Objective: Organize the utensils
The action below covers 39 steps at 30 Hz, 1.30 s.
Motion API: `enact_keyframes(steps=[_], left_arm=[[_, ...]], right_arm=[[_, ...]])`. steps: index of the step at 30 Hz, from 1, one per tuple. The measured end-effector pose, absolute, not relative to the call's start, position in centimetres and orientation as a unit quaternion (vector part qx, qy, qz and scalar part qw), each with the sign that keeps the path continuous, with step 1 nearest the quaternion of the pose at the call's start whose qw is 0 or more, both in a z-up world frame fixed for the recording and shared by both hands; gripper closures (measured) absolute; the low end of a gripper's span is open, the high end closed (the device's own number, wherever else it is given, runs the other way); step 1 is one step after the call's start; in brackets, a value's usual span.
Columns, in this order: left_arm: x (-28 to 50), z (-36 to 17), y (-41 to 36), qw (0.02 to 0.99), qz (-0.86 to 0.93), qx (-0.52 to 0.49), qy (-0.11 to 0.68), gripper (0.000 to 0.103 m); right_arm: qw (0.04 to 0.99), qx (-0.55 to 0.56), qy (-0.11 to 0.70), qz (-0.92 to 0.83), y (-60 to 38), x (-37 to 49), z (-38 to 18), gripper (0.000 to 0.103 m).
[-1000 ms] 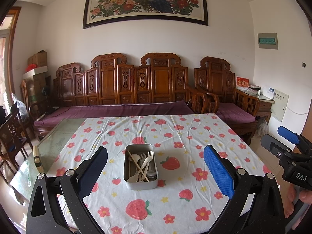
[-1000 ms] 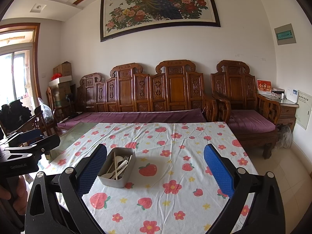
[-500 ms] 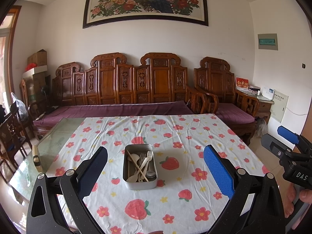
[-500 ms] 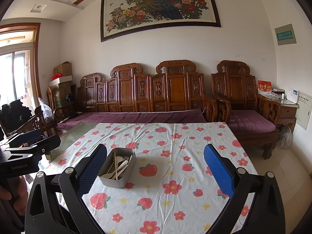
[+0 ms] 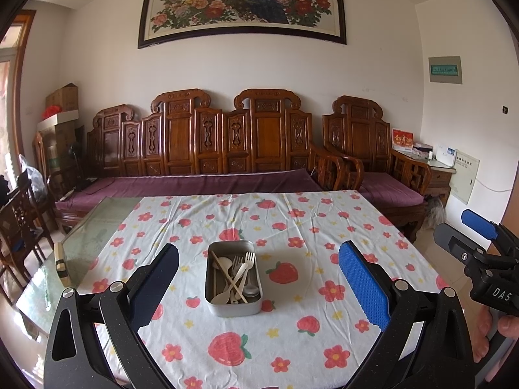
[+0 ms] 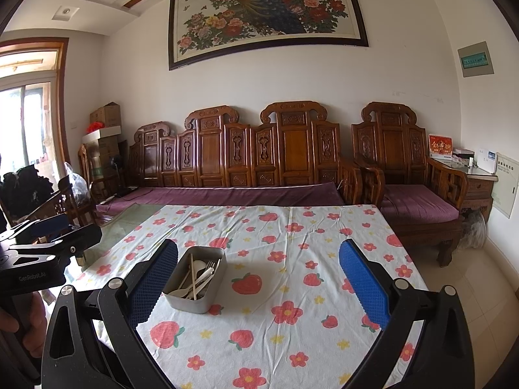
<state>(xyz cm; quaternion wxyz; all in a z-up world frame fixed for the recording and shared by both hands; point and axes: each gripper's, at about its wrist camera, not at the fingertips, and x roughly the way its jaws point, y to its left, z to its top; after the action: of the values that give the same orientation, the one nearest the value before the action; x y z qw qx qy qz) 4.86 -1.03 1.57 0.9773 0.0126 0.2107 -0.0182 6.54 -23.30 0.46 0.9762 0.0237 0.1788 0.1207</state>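
Hovering spread left gripper (image 5: 259, 287), right gripper (image 6: 259, 287), metal tin (image 5: 233, 278) holding seemingly wooden utensils (image 5: 234, 275)

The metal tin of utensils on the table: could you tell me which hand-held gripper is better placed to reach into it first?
Probably the left hand-held gripper: the metal tin sits centred between its open fingers. In the right wrist view the tin lies off beside the right hand-held gripper's left finger.

We are in a home living room: a long carved wooden sofa (image 5: 207, 149) with purple cushions, a big peacock painting (image 5: 243, 3), and a flowery tablecloth (image 5: 292, 227).
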Motion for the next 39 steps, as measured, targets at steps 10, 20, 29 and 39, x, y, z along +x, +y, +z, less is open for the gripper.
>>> enact_keyframes(steps=[10,20,29,39], left_arm=[[4.79,1.69,-1.08,0.977,-0.017,0.012,0.210,0.008],[4.75,1.65,-1.11,0.978,-0.018,0.012,0.210,0.008],[4.73,1.58,-1.12,0.978,-0.018,0.012,0.209,0.008],[4.51,1.76,-1.02,0.978,-0.018,0.011,0.209,0.008]], right_arm=[[0.976,0.024,0.178,0.121,-23.21,6.50,0.54,0.003],[0.976,0.025,0.178,0.121,-23.08,6.47,0.62,0.003],[0.976,0.025,0.177,0.121,-23.14,6.45,0.60,0.003],[0.976,0.025,0.178,0.122,-23.08,6.40,0.73,0.003]])
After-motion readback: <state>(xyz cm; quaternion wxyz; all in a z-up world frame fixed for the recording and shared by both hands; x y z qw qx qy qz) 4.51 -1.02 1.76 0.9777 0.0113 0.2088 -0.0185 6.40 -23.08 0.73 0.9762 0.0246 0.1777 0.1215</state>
